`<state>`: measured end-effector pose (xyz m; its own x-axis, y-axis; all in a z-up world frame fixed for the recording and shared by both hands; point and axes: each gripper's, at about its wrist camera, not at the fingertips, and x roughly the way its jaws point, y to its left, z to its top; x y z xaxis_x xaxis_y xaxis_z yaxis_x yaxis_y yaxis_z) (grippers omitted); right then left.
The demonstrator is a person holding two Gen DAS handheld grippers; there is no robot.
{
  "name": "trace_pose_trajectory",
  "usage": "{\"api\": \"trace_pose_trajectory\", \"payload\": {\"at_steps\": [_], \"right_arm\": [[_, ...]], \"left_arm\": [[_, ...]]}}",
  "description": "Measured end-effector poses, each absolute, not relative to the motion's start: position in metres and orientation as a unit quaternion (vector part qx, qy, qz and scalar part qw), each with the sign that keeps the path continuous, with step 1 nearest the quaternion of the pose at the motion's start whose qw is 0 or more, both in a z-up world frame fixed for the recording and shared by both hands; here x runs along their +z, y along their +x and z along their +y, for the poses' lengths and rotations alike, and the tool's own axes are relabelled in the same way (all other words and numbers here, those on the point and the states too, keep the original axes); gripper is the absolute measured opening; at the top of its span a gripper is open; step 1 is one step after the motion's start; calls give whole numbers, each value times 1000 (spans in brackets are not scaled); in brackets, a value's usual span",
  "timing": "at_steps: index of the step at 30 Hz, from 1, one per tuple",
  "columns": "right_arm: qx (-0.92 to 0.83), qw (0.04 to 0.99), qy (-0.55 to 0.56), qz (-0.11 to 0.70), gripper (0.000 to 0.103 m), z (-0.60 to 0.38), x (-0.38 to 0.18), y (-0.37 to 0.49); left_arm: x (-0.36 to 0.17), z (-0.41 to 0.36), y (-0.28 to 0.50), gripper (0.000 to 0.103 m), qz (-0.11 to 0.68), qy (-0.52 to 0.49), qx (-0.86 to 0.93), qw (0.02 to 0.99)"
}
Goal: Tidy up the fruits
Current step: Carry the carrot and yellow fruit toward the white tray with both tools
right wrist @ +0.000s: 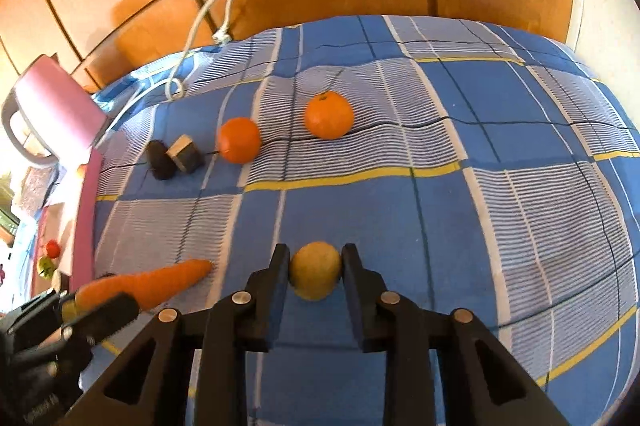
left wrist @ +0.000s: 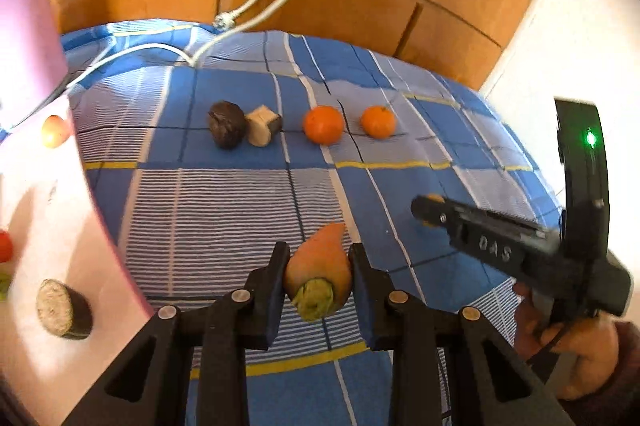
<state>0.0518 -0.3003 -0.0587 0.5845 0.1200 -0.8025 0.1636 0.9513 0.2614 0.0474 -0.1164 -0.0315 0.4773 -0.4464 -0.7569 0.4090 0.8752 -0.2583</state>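
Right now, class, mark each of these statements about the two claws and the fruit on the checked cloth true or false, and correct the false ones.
1. The left claw grips a carrot. True.
2. The right claw is empty. False: it is shut on a yellow-green fruit.
3. Two oranges lie on the cloth. True.
4. The oranges touch each other. False: cloth shows between them.
5. A dark fruit sits beside a cut brown piece. True.
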Motion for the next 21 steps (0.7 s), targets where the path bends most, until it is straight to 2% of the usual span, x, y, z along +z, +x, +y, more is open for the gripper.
{"api": "trace_pose_trajectory", "payload": {"at_steps": [11, 18, 21], "right_arm": [[87, 886, 144, 433, 26, -235, -20, 58], [184, 875, 120, 431, 26, -163, 0, 70], [221, 865, 108, 437, 27, -128, 5, 77]], "left_arm": [[21, -28, 43, 30, 373, -88, -160, 909], [28, 43, 53, 30, 353, -104, -48, 928], [31, 65, 47, 44, 336, -106, -16, 936]]}}
